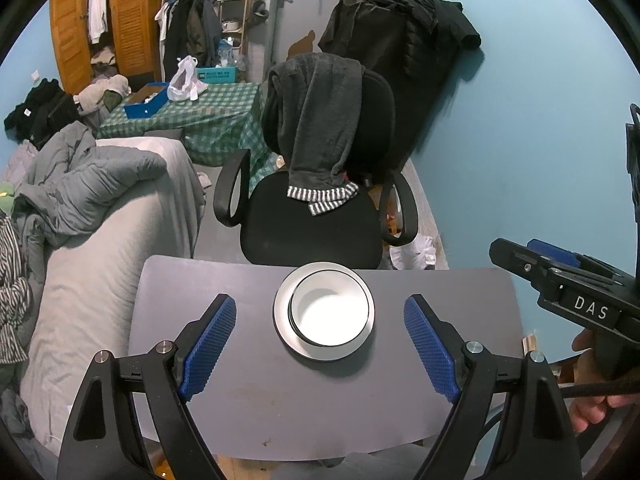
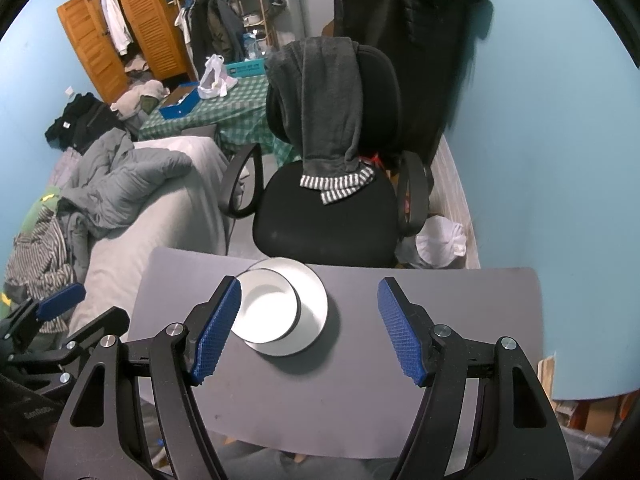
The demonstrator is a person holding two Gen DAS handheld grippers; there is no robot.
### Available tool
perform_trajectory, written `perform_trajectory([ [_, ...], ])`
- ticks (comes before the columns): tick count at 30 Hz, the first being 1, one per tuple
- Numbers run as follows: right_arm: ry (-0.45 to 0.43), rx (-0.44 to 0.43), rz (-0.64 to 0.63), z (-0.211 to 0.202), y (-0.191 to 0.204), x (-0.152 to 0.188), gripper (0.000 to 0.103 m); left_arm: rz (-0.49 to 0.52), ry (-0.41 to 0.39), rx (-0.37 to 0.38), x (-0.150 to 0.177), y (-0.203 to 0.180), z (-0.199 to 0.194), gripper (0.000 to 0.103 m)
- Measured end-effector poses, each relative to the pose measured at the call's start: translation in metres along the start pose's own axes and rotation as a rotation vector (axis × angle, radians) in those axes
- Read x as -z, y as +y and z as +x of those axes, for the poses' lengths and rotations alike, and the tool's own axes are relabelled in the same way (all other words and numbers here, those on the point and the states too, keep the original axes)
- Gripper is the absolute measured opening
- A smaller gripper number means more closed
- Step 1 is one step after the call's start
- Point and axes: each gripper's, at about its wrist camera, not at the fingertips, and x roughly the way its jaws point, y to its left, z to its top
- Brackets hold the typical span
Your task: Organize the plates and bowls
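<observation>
My left gripper (image 1: 320, 344) hangs over the near half of the bench (image 1: 224, 412) with its jaws spread wide and nothing between the blue pads (image 1: 210, 344). The stack I care about sits straight ahead of these jaws, centred in the gap and just past the pad tips: a white bowl (image 1: 328, 312) resting on a plate (image 1: 280, 320), pushed a little toward the plate's near right edge, not centred on it. Both are round, so there is no long axis to line up with; what matters is that the rim lies dead ahead on my left side.

From my right gripper (image 2: 310, 328) the same bowl (image 2: 266, 308) and plate (image 2: 312, 300) lie off to the left, the bowl's edge partly hidden behind my left-hand pad (image 2: 216, 328). These jaws are also wide apart and empty, clear of the bench (image 2: 360, 400).

I judge the left jaws the better placed: a short push forward and down would bring one pad to the near rim, whereas the right jaws would have to shift sideways first. The stack looks already nested, so the task may be near its end.
</observation>
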Motion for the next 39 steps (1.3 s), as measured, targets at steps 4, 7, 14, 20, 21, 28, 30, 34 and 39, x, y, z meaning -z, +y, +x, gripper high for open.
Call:
perform_trajectory([
  [4, 0.001, -0.004, -0.002, -0.0005, 0.0001, -0.0001, 0.070, 0.001, -0.004, -0.014, -0.0014, -0.0006, 0.0004, 0.087],
  [7, 0.002, -0.005, 0.000, -0.0002, -0.0001, 0.0004, 0.070, -0.004, -0.003, -0.018, -0.0028, 0.0003, 0.0000, 0.087],
  [14, 0.010, -0.013, -0.021, -0.0022, 0.0038, -0.0012, 0.070, -0.017, 0.004, -0.022, -0.0036, -0.0001, -0.0001, 0.087],
  [20, 0.013, -0.017, -0.026, -0.0014, 0.0027, -0.0023, 0.070, -0.003, 0.000, -0.031, -0.0031, -0.0036, -0.0008, 0.087],
  [21, 0.013, -0.016, -0.026, -0.0018, 0.0028, -0.0024, 0.070, -0.005, -0.001, -0.032, -0.0026, -0.0038, -0.0007, 0.087],
  [28, 0.014, -0.017, -0.023, -0.0012, 0.0023, -0.0022, 0.070, -0.014, 0.003, -0.027, -0.0021, -0.0042, -0.0010, 0.087],
  [30, 0.015, -0.017, -0.023, -0.0016, 0.0023, -0.0024, 0.070, -0.015, 0.003, -0.026, -0.0021, -0.0055, -0.0013, 0.087],
  [34, 0.015, -0.018, -0.023, -0.0011, 0.0017, -0.0024, 0.070, -0.011, 0.004, -0.023, -0.0023, -0.0069, -0.0028, 0.087],
  [39, 0.016, -0.018, -0.022, -0.0003, 0.0006, -0.0020, 0.070, -0.014, 0.005, -0.017, -0.0032, -0.0082, -0.0028, 0.087],
])
